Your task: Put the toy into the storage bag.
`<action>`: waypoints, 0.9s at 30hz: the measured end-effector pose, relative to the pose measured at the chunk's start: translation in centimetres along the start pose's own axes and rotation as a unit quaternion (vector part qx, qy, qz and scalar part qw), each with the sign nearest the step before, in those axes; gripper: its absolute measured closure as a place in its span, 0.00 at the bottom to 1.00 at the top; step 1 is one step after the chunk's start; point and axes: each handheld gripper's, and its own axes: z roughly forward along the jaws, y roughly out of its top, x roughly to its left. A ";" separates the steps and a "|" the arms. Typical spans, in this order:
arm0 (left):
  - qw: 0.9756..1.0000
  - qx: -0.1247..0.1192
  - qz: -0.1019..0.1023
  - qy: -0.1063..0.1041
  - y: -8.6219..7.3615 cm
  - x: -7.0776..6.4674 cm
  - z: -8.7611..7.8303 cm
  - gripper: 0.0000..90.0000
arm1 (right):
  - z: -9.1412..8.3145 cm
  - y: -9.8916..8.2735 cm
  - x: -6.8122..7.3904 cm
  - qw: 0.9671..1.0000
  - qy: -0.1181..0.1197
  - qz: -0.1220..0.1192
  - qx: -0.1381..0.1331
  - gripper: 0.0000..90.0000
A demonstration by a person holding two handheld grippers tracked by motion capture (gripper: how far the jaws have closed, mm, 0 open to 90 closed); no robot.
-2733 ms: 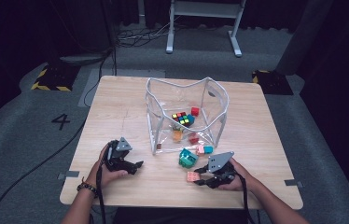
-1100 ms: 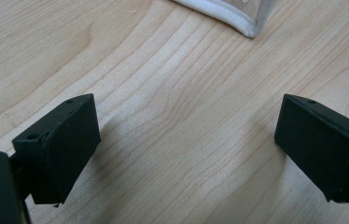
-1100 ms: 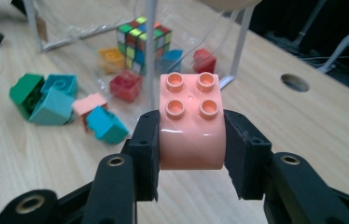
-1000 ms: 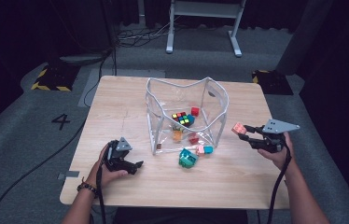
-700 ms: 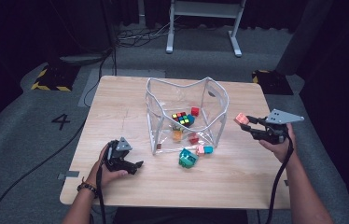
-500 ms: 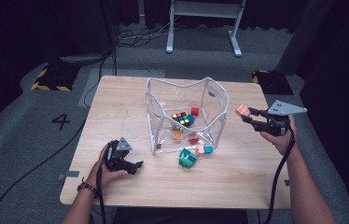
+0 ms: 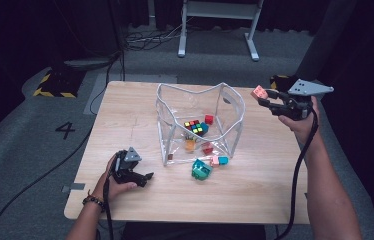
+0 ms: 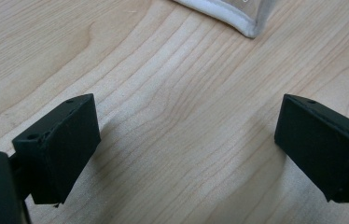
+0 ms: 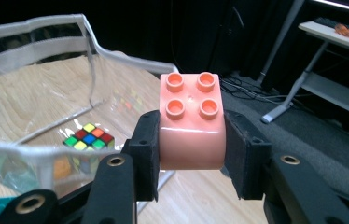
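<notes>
**Pink brick held beside the clear bin's right rim**

The right tongs [image 7: 264,101] grasp a pink four-stud brick [image 9: 191,122], one pad on each side, studs up. In the high view the brick [image 7: 259,92] hangs in the air just right of the clear bin [image 7: 201,95], above the desk's [image 7: 125,120] far right part. The bin's white-edged right wall stands between the brick and the bin's inside.

Inside the bin: a colour-tile puzzle cube [image 7: 195,126], a red block [image 7: 208,119], an orange piece [image 7: 190,145] and a small red piece [image 7: 207,149]. The cube also shows through the plastic in the right gripper view [image 9: 88,136].

Outside, just near of the bin: a teal block [image 7: 201,170], a small pink block [image 7: 215,160] touching a small blue one [image 7: 223,160].

The left tongs [image 7: 144,177] sit low on the desk, near left, released, jaws wide with bare wood between them [image 8: 186,154]. The bin's corner lies just beyond them.

A grey floor with a painted "4" [image 7: 65,130] lies left of the desk.
</notes>
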 end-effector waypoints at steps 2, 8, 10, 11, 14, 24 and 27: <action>1.000 0.000 0.000 0.000 0.0 0.0 0.0 0.08 | 0.5 1.0 0.1 1.000 0.008 -0.003 -0.001 0.66; 1.000 0.000 0.000 0.000 0.0 0.0 0.0 0.08 | 2.9 2.6 0.3 0.999 0.030 -0.036 0.024 0.66; 1.000 0.000 0.000 0.000 0.0 0.0 0.0 0.08 | 3.9 2.9 0.4 0.998 0.037 -0.040 0.036 0.66; 1.000 0.000 0.000 0.000 0.0 0.0 0.0 0.08 | 4.4 3.0 0.3 0.998 0.039 -0.044 0.038 0.66; 1.000 0.000 0.000 0.000 0.0 0.0 0.0 0.08 | 5.4 3.3 0.3 0.997 0.042 -0.046 0.052 0.66; 1.000 0.000 0.000 0.000 0.0 0.0 0.0 0.08 | 8.7 3.9 1.5 0.993 0.085 -0.057 0.062 0.66; 1.000 0.000 0.001 0.000 0.0 0.0 0.0 0.08 | 9.6 4.1 2.1 0.991 0.098 -0.066 0.070 0.66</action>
